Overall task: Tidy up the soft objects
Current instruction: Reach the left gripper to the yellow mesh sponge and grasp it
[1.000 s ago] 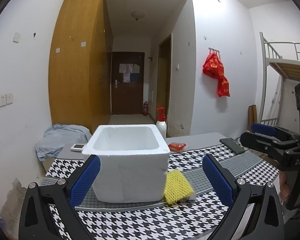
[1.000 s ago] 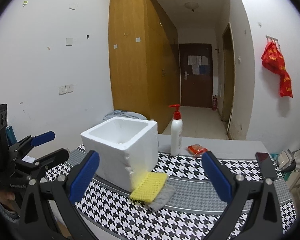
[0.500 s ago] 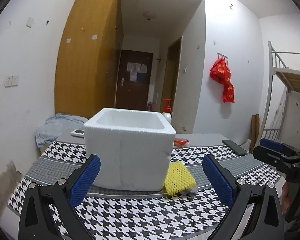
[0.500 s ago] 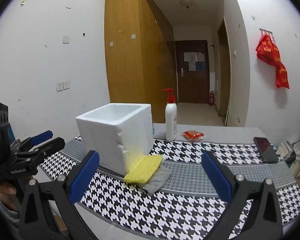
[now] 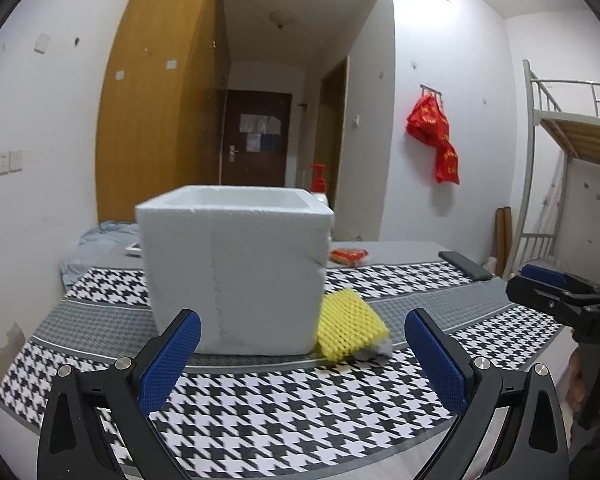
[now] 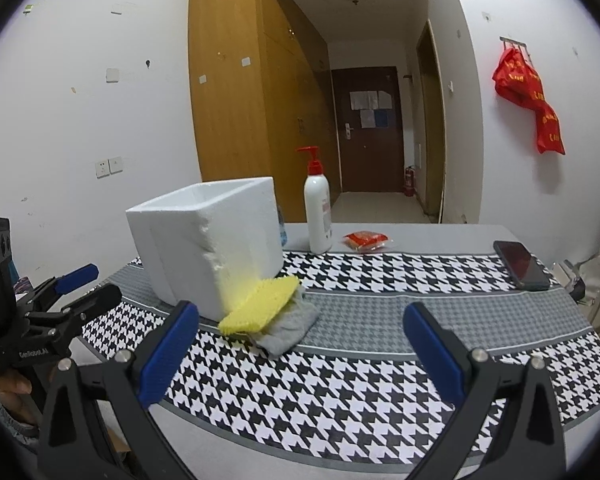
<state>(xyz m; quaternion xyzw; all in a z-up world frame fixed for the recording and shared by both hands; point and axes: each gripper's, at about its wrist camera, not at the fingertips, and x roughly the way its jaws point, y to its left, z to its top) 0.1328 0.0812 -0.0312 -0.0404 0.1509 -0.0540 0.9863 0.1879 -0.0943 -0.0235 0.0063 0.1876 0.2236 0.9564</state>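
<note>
I have brought both pairs of tongs lower and closer to the tabletop (image 6: 380, 312) than they were a second ago: the foam box (image 5: 236, 268) now fills more of my left view and I see less down into its mouth. Nothing on the cloth has shifted, so I judge this is only the approach, with no soft thing packed yet.

My left tongs (image 5: 302, 354) stand wide open and empty, facing the box's near wall. My right tongs (image 6: 300, 354) are just as wide apart and hold nothing; they look toward the soft things from the near edge.

The count: one yellow mesh sponge (image 6: 260, 306), leaning against the box's right-hand wall and lying on one grey cloth (image 6: 290, 326), both near the middle of the tabletop on the grey stripe. One white foam box, open at the top; I cannot see if anything lies inside. Toward the far edge stand one pump bottle (image 6: 317, 216) and one small red packet (image 6: 366, 239); one dark phone (image 6: 520, 265) lies near the far right corner.

I take the sponge as the first pick, being uppermost.
</note>
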